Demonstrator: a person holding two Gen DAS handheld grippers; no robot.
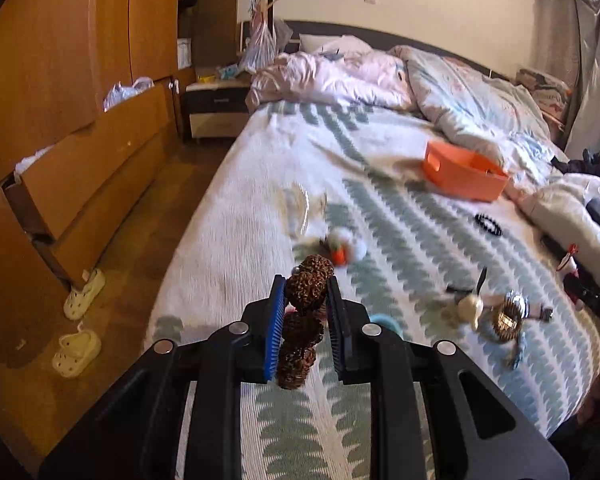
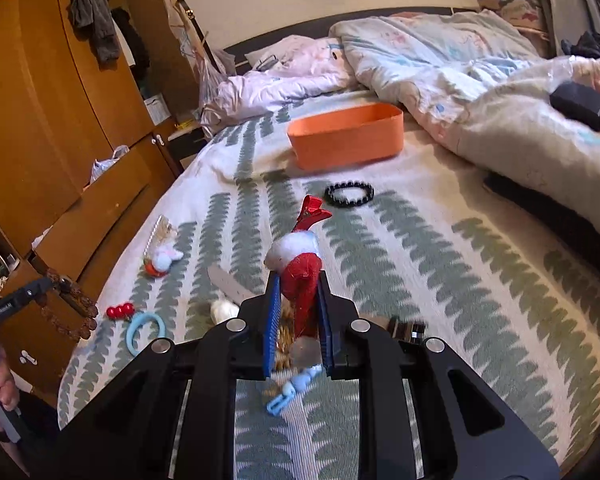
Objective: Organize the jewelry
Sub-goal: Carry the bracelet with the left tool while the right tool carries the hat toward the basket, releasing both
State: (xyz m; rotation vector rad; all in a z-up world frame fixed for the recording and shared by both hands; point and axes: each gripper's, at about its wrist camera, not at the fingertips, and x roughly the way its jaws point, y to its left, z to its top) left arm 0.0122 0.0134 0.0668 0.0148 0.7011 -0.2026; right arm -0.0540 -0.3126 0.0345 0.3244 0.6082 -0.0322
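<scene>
My left gripper (image 1: 306, 292) is shut on a brown beaded bracelet (image 1: 304, 320) that hangs between its blue pads above the bed; it also shows in the right wrist view (image 2: 76, 312) at far left. My right gripper (image 2: 298, 284) is shut on a red and white hair clip (image 2: 300, 256) held above the bed. An orange box (image 1: 466, 176) (image 2: 346, 136) sits further up the bed. A black bead bracelet (image 1: 488, 224) (image 2: 350, 194) lies before it. A watch (image 1: 508, 316), a bunny clip (image 2: 162, 260), red berries (image 2: 120, 311) and a blue hair tie (image 2: 144, 332) lie on the bedspread.
The bed has a white and green leaf bedspread (image 2: 440, 280) with crumpled duvets (image 1: 380, 80) at the head. A wooden wardrobe with open drawers (image 1: 80, 160) stands left. Slippers (image 1: 78, 344) lie on the floor. A nightstand (image 1: 216, 108) stands by the bed.
</scene>
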